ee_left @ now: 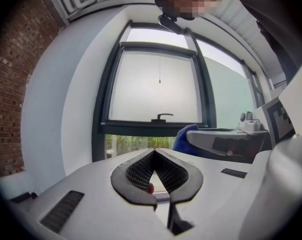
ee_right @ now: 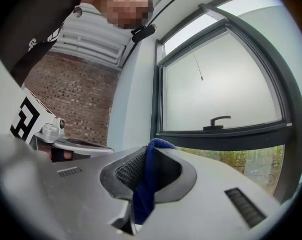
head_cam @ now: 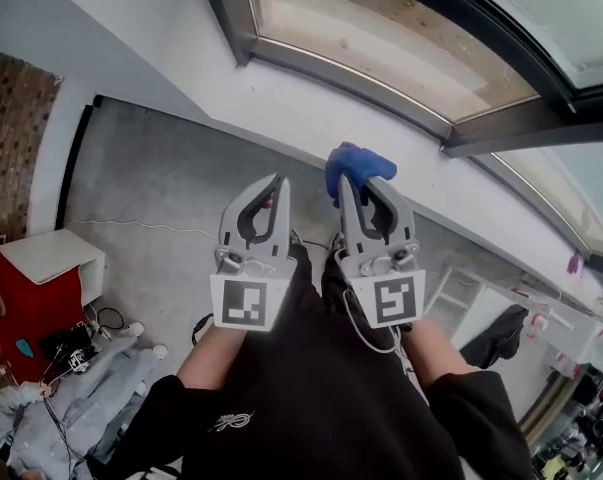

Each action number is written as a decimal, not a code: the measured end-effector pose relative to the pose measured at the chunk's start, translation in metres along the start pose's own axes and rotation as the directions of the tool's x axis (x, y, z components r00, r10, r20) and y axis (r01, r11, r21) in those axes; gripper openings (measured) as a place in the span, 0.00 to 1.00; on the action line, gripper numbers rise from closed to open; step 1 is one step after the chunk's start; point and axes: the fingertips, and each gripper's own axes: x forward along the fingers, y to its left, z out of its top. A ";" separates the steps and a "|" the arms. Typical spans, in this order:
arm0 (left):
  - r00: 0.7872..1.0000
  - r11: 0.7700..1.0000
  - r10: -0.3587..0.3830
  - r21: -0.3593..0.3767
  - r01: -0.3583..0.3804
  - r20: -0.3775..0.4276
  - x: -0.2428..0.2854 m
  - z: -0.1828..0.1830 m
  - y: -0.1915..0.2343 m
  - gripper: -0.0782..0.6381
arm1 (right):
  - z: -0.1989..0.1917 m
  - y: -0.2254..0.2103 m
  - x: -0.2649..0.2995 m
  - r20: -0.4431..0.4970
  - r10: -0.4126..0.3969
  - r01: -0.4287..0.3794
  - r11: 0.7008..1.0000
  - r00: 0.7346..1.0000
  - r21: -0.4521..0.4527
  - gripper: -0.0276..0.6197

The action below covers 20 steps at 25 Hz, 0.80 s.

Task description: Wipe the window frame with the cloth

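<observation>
- While the cloth (head_cam: 356,161) is held clear of the window frame (head_cam: 501,123), you are, as I judge it, at the approach step: no view shows wiping contact yet.
- Your left hand-held gripper (head_cam: 277,184) has its jaws closed together on nothing and sits just beside the right one.
- Your right hand-held gripper (head_cam: 367,182) is clamped on the blue cloth, and a small bunch of it sticks out past the jaw tips.
- For the next move you probably need to raise the right one to the dark frame and press that bunch against it. The bunch is small, so watch that bare jaw tips do not scrape the frame.
- The frame looks dark and smooth, with a handle (ee_left: 162,117) on the lower bar of the upper pane. A white wall (head_cam: 311,108) runs beneath it.
- Around you, from the left, are a brick wall (head_cam: 16,128), a red cabinet (head_cam: 36,303) with a white top, then the grey floor (head_cam: 161,188).
</observation>
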 end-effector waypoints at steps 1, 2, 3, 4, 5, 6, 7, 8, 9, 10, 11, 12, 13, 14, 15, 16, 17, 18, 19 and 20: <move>1.000 1.000 -0.015 0.002 0.015 0.002 -0.001 0.000 -0.009 0.11 | -0.001 -0.002 -0.007 0.000 -0.011 0.011 1.000 1.000 0.001 0.08; 1.000 1.000 -0.029 0.004 0.029 -0.001 -0.003 0.000 -0.019 0.11 | -0.002 -0.004 -0.016 -0.001 -0.019 0.019 1.000 1.000 -0.001 0.08; 0.999 0.999 -0.043 0.008 0.043 -0.007 -0.005 -0.001 -0.029 0.11 | -0.003 -0.005 -0.025 -0.003 -0.024 0.024 1.000 1.000 -0.006 0.08; 0.998 0.998 -0.057 0.013 0.057 -0.013 -0.006 -0.002 -0.040 0.11 | -0.003 -0.007 -0.034 -0.005 -0.028 0.027 1.000 1.000 -0.010 0.08; 0.997 0.997 -0.069 0.017 0.069 -0.016 -0.006 -0.002 -0.050 0.11 | -0.003 -0.009 -0.043 -0.006 -0.029 0.029 0.999 1.000 -0.013 0.08; 0.997 0.997 -0.078 0.020 0.078 -0.016 -0.006 -0.002 -0.061 0.11 | -0.002 -0.012 -0.052 -0.005 -0.029 0.029 0.999 1.000 -0.014 0.08; 0.996 0.996 -0.083 0.025 0.083 -0.013 -0.006 0.000 -0.071 0.11 | -0.001 -0.014 -0.061 -0.003 -0.028 0.028 0.999 1.000 -0.016 0.08; 0.996 0.996 -0.084 0.032 0.084 -0.008 -0.006 0.002 -0.080 0.11 | 0.001 -0.017 -0.070 0.001 -0.025 0.025 0.999 1.000 -0.020 0.08; 0.997 0.996 -0.082 0.040 0.082 -0.002 -0.007 0.004 -0.090 0.11 | 0.002 -0.019 -0.080 0.005 -0.022 0.023 0.999 1.000 -0.022 0.08; 0.997 0.996 -0.077 0.046 0.077 0.005 -0.009 0.005 -0.100 0.11 | 0.004 -0.023 -0.090 0.009 -0.019 0.020 1.000 1.000 -0.022 0.08; 0.997 0.996 -0.071 0.053 0.071 0.012 -0.010 0.007 -0.112 0.11 | 0.005 -0.027 -0.101 0.013 -0.018 0.018 1.000 1.000 -0.018 0.08; 0.998 0.996 -0.065 0.061 0.064 0.019 -0.012 0.007 -0.124 0.11 | 0.006 -0.033 -0.111 0.019 -0.019 0.019 1.000 1.000 -0.011 0.08; 0.998 0.996 -0.059 0.069 0.057 0.024 -0.014 0.007 -0.137 0.11 | 0.007 -0.040 -0.123 0.025 -0.023 0.023 1.000 0.999 -0.004 0.08; 0.998 0.996 -0.053 0.073 0.050 0.028 -0.016 0.006 -0.151 0.11 | 0.009 -0.047 -0.135 0.030 -0.029 0.029 1.000 0.999 0.002 0.08; 0.998 0.996 -0.046 0.072 0.044 0.030 -0.019 0.005 -0.165 0.11 | 0.010 -0.055 -0.147 0.035 -0.035 0.034 0.999 0.999 0.007 0.08; 0.999 0.997 -0.042 0.069 0.040 0.028 -0.022 0.003 -0.180 0.11 | 0.011 -0.062 -0.160 0.039 -0.037 0.037 0.999 0.999 0.008 0.08; 0.999 0.997 -0.042 0.069 0.040 0.022 -0.026 0.001 -0.195 0.11 | 0.012 -0.068 -0.173 0.043 -0.037 0.037 0.999 0.998 0.007 0.08; 0.999 0.996 -0.045 0.072 0.044 0.016 -0.029 -0.002 -0.210 0.11 | 0.012 -0.073 -0.186 0.044 -0.036 0.036 0.999 0.998 0.005 0.08; 0.999 0.996 -0.049 0.074 0.048 0.012 -0.032 -0.004 -0.224 0.11 | 0.012 -0.078 -0.198 0.043 -0.035 0.035 0.999 0.998 0.003 0.08; 0.998 0.996 -0.054 0.075 0.052 0.014 -0.034 -0.005 -0.238 0.11 | 0.011 -0.083 -0.210 0.040 -0.035 0.035 0.999 0.999 0.001 0.08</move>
